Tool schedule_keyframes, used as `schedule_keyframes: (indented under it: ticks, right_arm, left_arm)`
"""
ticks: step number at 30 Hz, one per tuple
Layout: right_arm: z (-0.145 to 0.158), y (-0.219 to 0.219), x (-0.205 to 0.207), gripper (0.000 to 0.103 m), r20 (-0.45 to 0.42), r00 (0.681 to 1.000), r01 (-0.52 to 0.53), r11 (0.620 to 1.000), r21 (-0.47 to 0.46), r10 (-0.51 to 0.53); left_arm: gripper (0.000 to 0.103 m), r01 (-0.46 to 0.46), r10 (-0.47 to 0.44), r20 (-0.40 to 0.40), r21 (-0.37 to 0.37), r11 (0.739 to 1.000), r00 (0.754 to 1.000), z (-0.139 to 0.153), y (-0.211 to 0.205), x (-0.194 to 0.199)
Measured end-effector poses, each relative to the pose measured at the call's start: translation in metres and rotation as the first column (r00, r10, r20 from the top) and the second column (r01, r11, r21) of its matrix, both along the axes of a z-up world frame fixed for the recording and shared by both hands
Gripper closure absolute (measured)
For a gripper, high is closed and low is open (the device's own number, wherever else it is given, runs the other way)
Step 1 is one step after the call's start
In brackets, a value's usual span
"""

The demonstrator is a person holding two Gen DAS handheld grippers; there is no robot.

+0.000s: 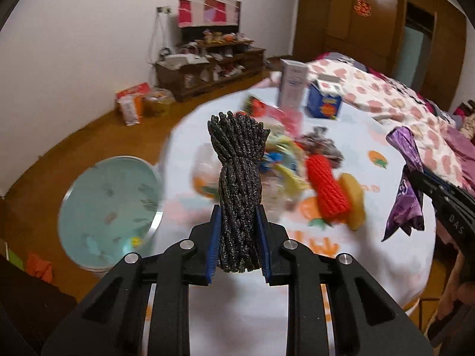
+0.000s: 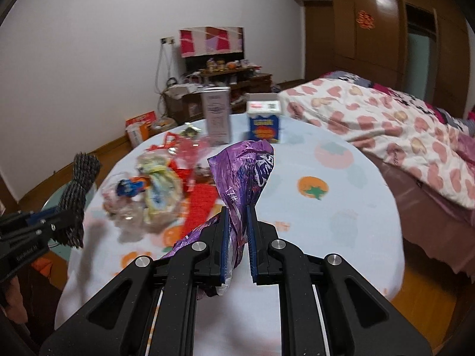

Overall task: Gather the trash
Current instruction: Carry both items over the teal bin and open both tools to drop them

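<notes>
While both tools grip trash above the desk (image 2: 341, 178):
Left tool (image 1: 237, 237) clamps a rope bundle (image 1: 237, 160); right tool (image 2: 237, 237) clamps a purple wrapper (image 2: 246, 172).

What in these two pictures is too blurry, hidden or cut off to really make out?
- Heap of trash on the table: left wrist view, motion blur smears the separate pieces.
- Blue carton: right wrist view, print too small and soft to read.
- Bin: left wrist view, blurred; the contents are unclear.
- Purple wrapper: right wrist view, its lower end is hidden behind the right gripper.
</notes>
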State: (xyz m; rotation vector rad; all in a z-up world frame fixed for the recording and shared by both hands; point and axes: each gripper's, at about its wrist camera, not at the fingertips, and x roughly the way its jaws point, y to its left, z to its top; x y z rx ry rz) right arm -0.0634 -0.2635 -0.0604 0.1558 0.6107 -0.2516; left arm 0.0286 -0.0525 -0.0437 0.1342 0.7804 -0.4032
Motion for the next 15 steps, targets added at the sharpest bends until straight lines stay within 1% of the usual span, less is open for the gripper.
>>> schedule_keyframes:
  ticks: [3, 6, 10, 15]
  right_arm:
    - [0.003, 0.016, 0.009, 0.091, 0.0, 0.999, -0.039, 0.999, -0.002, 0.039]
    - [0.006, 0.035, 0.019, 0.091, 0.001, 0.997, -0.08, 0.997, -0.013, 0.08]
    - [0.008, 0.059, 0.032, 0.091, -0.001, 0.991, -0.135, 0.991, -0.007, 0.135]
    - [0.01, 0.085, 0.047, 0.091, -0.005, 0.981, -0.194, 0.981, -0.016, 0.194]
  left_arm:
    - [0.08, -0.036, 0.036, 0.024, -0.002, 0.999, 0.999, 0.007, 0.02, 0.001]
    - [0.08, -0.079, 0.078, 0.048, 0.012, 0.997, 0.996, 0.011, 0.04, 0.003]
    - [0.08, -0.13, 0.13, 0.043, 0.005, 0.991, 0.991, 0.015, 0.065, 0.008]
    - [0.08, -0.187, 0.186, 0.068, 0.016, 0.982, 0.98, 0.02, 0.091, 0.014]
